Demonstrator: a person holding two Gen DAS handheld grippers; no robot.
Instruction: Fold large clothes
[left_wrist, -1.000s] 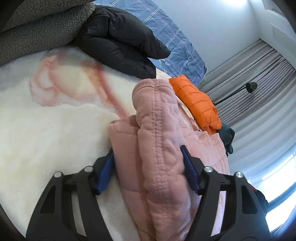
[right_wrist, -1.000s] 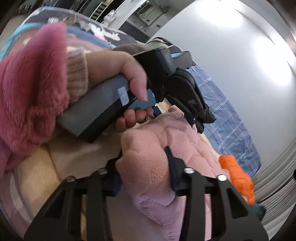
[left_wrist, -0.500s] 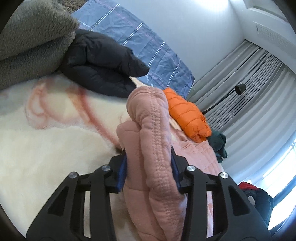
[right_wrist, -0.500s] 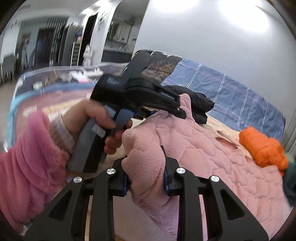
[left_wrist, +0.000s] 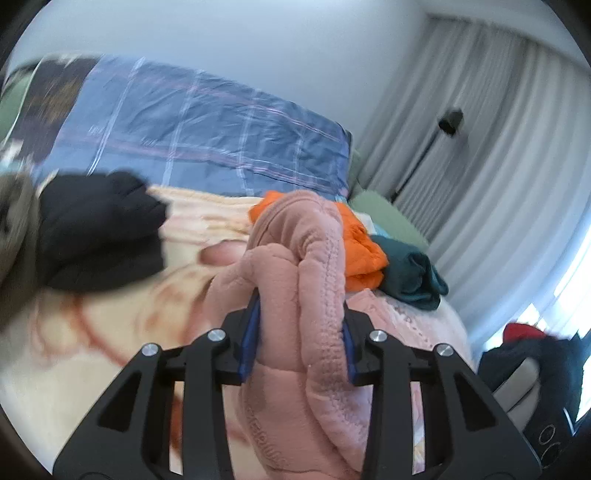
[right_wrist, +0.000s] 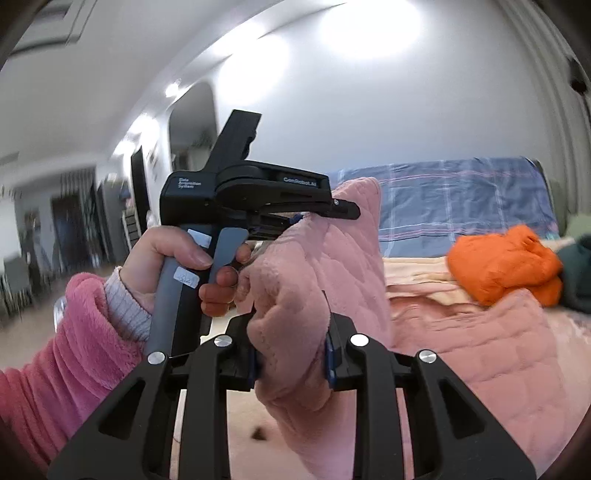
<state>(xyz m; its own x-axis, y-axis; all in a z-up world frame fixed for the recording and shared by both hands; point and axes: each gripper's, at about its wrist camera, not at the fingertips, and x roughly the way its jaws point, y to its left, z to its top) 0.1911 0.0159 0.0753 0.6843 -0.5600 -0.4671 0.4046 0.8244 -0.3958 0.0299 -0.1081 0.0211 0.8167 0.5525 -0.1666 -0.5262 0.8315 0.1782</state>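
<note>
Left claw (left_wrist: 300, 334) clamping pink quilted garment (left_wrist: 314, 295), orange jacket (left_wrist: 364, 251) behind

Bed (left_wrist: 110, 332) under a cream fleece blanket with a reddish printed figure.
Lying on it: black puffer jacket (left_wrist: 99, 236) at left, orange puffer jacket (left_wrist: 364, 254) touching a dark teal folded garment (left_wrist: 413, 277), blue plaid quilt (left_wrist: 207, 144) at the far wall, trailing part of the pink quilted garment (right_wrist: 480, 350).

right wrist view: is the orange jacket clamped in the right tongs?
No, the right tongs are shut on the pink quilted garment; the orange jacket lies apart on the bed.
</note>
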